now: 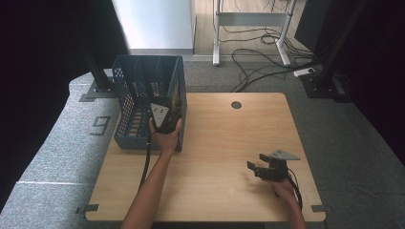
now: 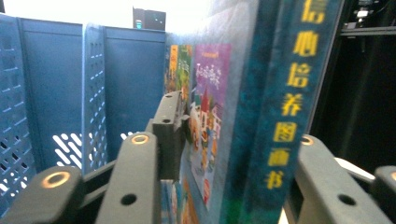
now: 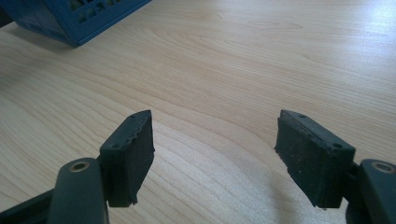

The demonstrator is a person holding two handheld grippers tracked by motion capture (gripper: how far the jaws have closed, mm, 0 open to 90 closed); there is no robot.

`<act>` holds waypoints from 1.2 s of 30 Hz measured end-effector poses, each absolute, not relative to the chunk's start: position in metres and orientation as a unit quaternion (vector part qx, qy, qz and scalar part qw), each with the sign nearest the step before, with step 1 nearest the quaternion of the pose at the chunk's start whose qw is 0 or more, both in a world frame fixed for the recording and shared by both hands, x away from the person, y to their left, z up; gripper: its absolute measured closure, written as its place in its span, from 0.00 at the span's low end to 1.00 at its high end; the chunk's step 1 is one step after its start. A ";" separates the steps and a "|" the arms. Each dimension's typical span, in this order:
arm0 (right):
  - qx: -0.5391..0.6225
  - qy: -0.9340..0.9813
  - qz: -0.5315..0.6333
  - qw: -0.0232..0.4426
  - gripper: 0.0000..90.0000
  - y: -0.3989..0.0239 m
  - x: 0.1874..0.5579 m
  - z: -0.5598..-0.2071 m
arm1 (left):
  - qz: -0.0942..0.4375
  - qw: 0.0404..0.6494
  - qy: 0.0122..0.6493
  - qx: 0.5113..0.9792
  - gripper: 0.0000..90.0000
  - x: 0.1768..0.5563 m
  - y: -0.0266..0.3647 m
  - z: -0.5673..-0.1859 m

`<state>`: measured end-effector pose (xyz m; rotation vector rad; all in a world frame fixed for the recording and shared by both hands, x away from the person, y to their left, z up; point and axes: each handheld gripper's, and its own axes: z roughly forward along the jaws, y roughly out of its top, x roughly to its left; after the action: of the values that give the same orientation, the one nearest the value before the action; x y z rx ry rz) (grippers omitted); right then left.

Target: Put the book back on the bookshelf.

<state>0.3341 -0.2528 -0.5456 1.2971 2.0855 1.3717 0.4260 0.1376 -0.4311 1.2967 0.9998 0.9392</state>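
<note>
A blue plastic crate stands at the table's far left. Inside it, against its right wall, a book stands upright. In the left gripper view the book has a teal spine with yellow characters and a colourful picture cover. My left gripper reaches into the crate from the near side. Its jaws stand on either side of the book, open, the left pad just off the cover. My right gripper rests low over the table's near right part, open with nothing between its pads.
The wooden table has a round cable hole near its far edge. The crate's perforated dividers stand left of the book. A corner of the crate shows at the top left of the right gripper view. Cables lie on the floor beyond the table.
</note>
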 end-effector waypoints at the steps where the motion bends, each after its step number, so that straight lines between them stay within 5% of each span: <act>1: 0.455 0.731 0.481 0.163 0.30 -0.253 0.334 -0.546 | 0.403 0.587 0.427 0.557 0.67 0.425 0.138 -0.431; 9: 0.454 0.731 0.481 0.165 0.30 -0.253 0.334 -0.545 | 0.392 0.582 0.426 0.572 0.62 0.424 0.141 -0.430; 18: 0.454 0.732 0.480 0.164 0.30 -0.251 0.333 -0.545 | 0.352 0.571 0.430 0.604 0.43 0.425 0.150 -0.430; 26: 0.453 0.733 0.480 0.164 0.30 -0.250 0.335 -0.546 | 0.413 0.535 0.422 0.604 0.83 0.419 0.151 -0.425; 36: 0.456 0.732 0.480 0.162 0.30 -0.251 0.336 -0.547 | 0.443 0.511 0.418 0.607 0.89 0.419 0.154 -0.424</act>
<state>0.3360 -0.2513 -0.5469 1.3011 2.0895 1.3685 0.4190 0.1537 -0.4244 1.4617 1.0058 1.0652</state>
